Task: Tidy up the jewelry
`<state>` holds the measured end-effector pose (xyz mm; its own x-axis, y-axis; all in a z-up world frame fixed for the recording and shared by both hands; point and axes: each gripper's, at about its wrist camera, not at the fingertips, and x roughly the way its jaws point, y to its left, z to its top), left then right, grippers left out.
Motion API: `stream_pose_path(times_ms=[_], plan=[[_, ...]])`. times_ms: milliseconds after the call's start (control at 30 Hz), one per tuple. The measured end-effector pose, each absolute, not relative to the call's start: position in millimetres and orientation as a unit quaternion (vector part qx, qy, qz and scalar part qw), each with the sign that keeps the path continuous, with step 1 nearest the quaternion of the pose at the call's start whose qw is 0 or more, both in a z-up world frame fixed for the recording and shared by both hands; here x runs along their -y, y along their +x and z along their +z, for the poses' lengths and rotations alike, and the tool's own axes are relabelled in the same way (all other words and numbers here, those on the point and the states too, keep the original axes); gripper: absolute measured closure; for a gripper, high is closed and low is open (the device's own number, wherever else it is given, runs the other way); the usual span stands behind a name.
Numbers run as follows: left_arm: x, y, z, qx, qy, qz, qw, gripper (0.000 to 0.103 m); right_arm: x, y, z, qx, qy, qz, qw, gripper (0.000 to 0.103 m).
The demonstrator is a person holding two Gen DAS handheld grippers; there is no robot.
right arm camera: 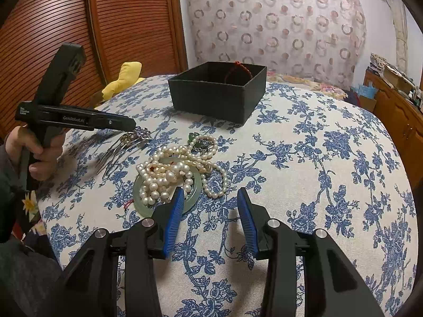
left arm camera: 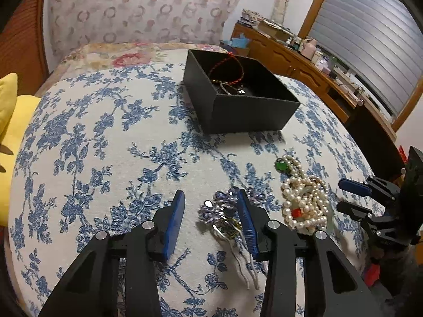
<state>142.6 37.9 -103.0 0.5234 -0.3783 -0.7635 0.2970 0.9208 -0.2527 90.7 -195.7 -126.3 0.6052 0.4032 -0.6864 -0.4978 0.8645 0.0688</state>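
Observation:
A hair comb (left arm camera: 222,211) with purple flowers and metal prongs lies on the blue-flowered cloth between the fingers of my left gripper (left arm camera: 210,195), close to the right pad. The left pad stands clear of it, so the gripper is open. The right wrist view shows the left gripper (right arm camera: 132,125) tipped down over the comb (right arm camera: 124,145). A heap of pearl necklaces (right arm camera: 169,174) lies on a pale jade ring (right arm camera: 195,185), with a green pendant (right arm camera: 191,137) behind. My right gripper (right arm camera: 210,191) hangs open and empty just in front of the heap. The black box (left arm camera: 238,105) holds a red cord bracelet (left arm camera: 227,68).
A yellow plush toy (left arm camera: 10,121) lies at the left edge of the bed. A wooden dresser (left arm camera: 304,60) crowded with small things runs along the right. A louvred wooden door (right arm camera: 79,26) stands behind. A hand (right arm camera: 39,153) holds the left gripper's handle.

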Motion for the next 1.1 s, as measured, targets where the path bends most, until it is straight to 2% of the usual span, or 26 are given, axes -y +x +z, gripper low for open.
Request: stream_pose_path(times_ms=[300, 367, 533, 1100], plan=[[-26.6, 149.2, -108.8, -0.461, -0.030, -0.209, 0.862, 0.064, 197.3, 90.9, -126.3, -0.365, -0.064, 0.252, 0.894, 0.059], [-28.1, 150.3, -109.0, -0.462, -0.039, -0.217, 0.859, 0.069, 196.8, 90.4, -126.3, -0.365, -0.064, 0.253, 0.894, 0.059], [-27.6, 150.9, -108.9, -0.461, -0.037, -0.217, 0.860, 0.070, 194.8, 90.3, -125.0, -0.364, -0.063, 0.254, 0.894, 0.059], [-32.1, 147.4, -62.6, -0.361, 0.001, -0.141, 0.922, 0.070, 194.4, 90.3, -124.1, -0.366, -0.066, 0.251, 0.893, 0.059]])
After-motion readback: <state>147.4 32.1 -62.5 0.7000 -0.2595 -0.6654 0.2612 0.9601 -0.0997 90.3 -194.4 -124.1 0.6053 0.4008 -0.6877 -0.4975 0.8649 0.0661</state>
